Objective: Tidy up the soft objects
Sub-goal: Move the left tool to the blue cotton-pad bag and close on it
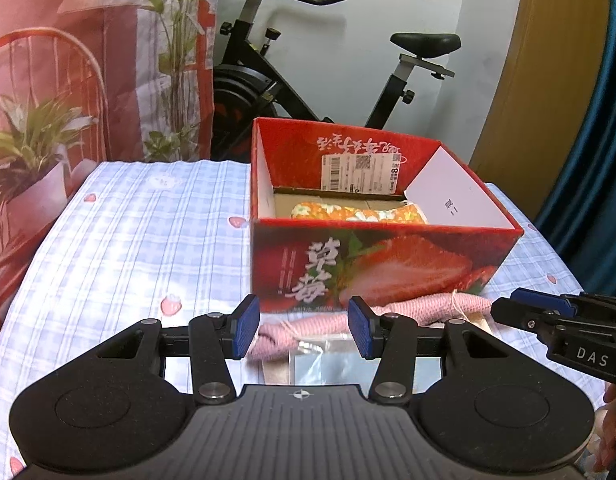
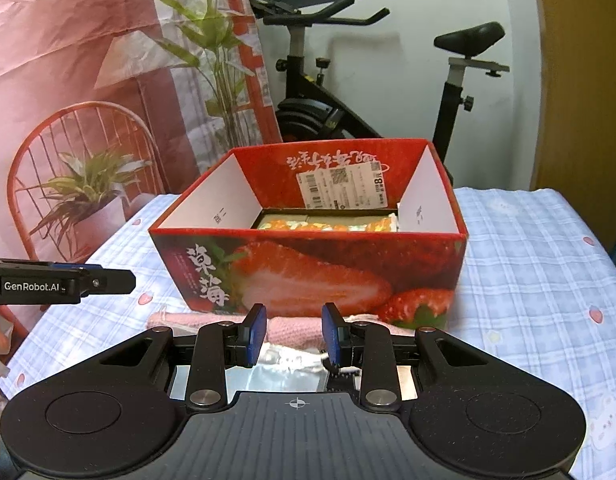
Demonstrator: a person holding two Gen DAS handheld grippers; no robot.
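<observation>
Both the left gripper [image 1: 303, 330] and right gripper [image 2: 293, 334] hang spread wide over the pink knitted cloth [image 2: 293, 330], just in front of the strawberry box [image 1: 372, 268].

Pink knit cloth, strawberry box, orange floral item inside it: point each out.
Pink knit cloth [image 2: 291, 330], right wrist view, middle of the roll.
Strawberry box [image 1: 388, 268], left wrist view, front wall.
Orange floral item [image 1: 348, 213], left wrist view, top surface.
</observation>
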